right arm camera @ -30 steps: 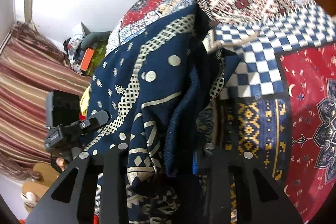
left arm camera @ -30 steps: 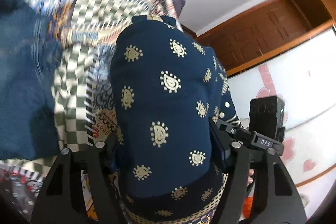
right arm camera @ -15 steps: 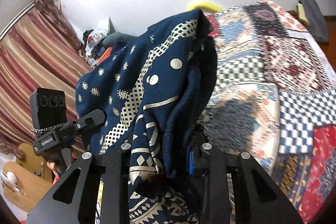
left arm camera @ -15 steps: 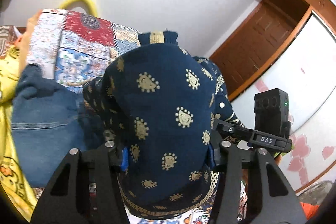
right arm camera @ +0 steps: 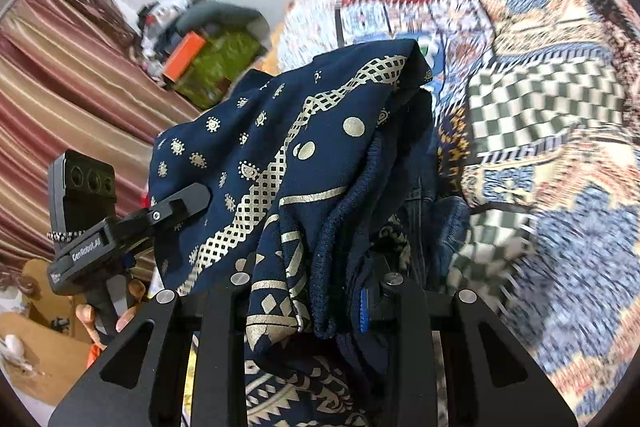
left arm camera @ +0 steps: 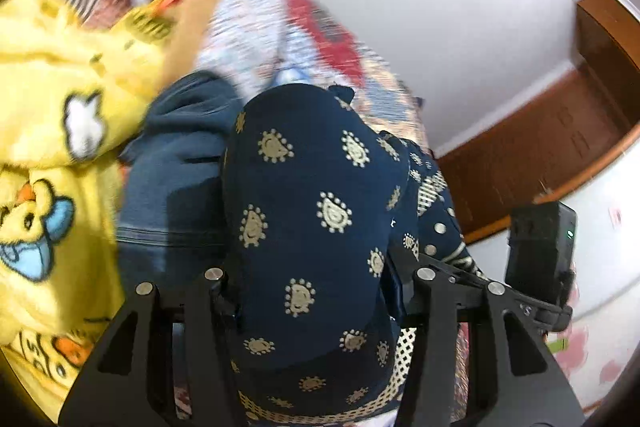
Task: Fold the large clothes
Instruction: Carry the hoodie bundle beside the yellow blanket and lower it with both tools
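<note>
Swinging across the patchwork bedspread (right arm camera: 560,99), the navy printed garment (left arm camera: 312,195) hangs pinched in both left gripper (left arm camera: 316,291) and right gripper (right arm camera: 316,291) (left jaws just tightened), now above jeans (left arm camera: 172,187), carried mid-fold.

A bedroom at home (patchwork bedspread (right arm camera: 560,115), striped curtain (right arm camera: 60,87), wooden wardrobe (left arm camera: 540,147))

White lettering "GenRobot.AI" runs along the black body of the left gripper (right arm camera: 188,199), left of the right gripper's fingers (right arm camera: 224,307).
</note>
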A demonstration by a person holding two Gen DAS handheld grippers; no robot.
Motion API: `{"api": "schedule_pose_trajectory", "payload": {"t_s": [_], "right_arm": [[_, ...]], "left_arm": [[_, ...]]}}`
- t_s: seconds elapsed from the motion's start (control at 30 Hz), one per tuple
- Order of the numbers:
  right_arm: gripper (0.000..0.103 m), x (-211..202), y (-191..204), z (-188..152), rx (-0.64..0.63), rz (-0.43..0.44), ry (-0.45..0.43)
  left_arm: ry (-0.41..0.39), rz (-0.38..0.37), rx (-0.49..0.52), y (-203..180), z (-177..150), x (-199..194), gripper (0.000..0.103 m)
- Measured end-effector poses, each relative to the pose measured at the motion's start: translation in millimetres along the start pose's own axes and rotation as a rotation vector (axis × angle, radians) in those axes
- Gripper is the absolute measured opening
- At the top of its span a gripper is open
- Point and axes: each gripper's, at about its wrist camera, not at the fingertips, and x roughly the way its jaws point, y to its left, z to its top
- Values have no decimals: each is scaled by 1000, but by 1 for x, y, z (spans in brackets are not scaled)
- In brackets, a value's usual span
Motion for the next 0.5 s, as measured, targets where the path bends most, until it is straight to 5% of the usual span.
{"api": "schedule_pose_trajectory", "payload": {"t_s": [0.2, 0.37, 0.5], "right_arm": [[37, 36, -10, 0, -56, -124, 33], [64, 20, -17, -12, -98, -184, 8], [66, 7, -29, -11, -89, -246, -6]], "left_arm": [[6, 47, -7, 52, 7, 28, 53], [-12, 143, 125, 36, -5, 21, 64], [-24, 221, 200, 16, -13, 12, 66]]}}
